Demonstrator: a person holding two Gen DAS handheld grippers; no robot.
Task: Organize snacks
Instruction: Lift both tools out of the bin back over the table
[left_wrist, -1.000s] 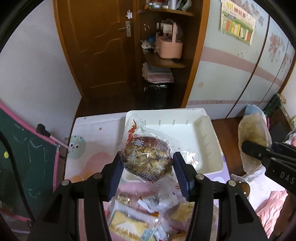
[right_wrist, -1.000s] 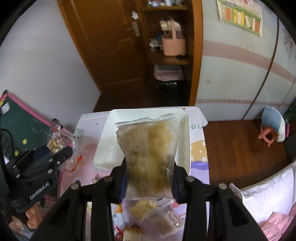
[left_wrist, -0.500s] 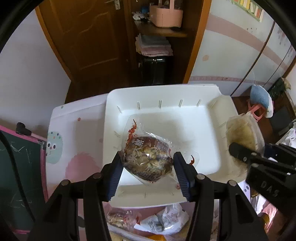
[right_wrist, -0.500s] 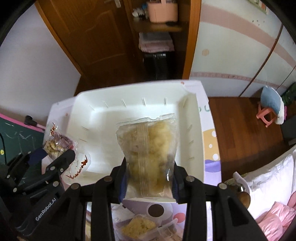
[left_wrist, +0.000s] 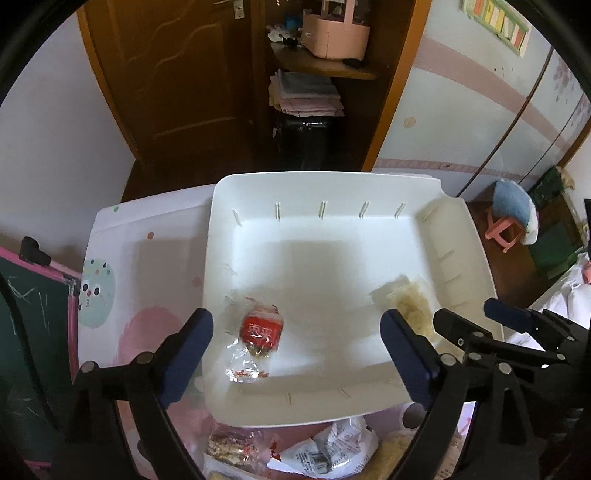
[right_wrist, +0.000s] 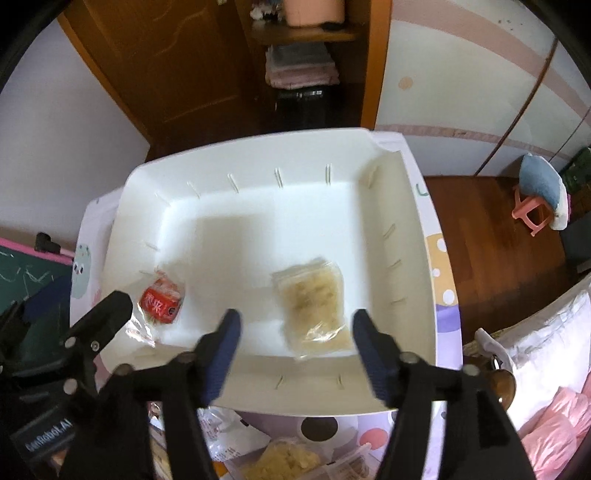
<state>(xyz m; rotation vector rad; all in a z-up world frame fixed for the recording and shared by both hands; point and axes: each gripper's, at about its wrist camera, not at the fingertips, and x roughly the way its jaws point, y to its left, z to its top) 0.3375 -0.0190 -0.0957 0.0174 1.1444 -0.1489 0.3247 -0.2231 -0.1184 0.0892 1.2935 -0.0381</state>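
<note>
A white tray (left_wrist: 369, 192) (right_wrist: 240, 155) lies on a small patterned table. A clear snack packet with a red label (left_wrist: 260, 334) (right_wrist: 161, 301) rests on the tray floor at its near left. My left gripper (left_wrist: 297, 326) hovers over it, its jaws opening wide and its pads clear of the packet. A clear packet of pale yellow snack (right_wrist: 312, 304) (left_wrist: 410, 302) lies flat at the near right of the tray. My right gripper (right_wrist: 295, 325) hangs above it with jaws opening and nothing pressed between the pads.
Several more snack packets (left_wrist: 314, 454) (right_wrist: 280, 458) lie on the table just in front of the tray. A chalkboard (left_wrist: 33, 314) stands at the left. A door, shelves, a small pink stool (right_wrist: 532, 210) and pink bedding (right_wrist: 554, 424) surround the table.
Both grippers came down over the tray and opened. The red-label packet and the pale yellow packet left the jaws and now lie on the tray floor.
</note>
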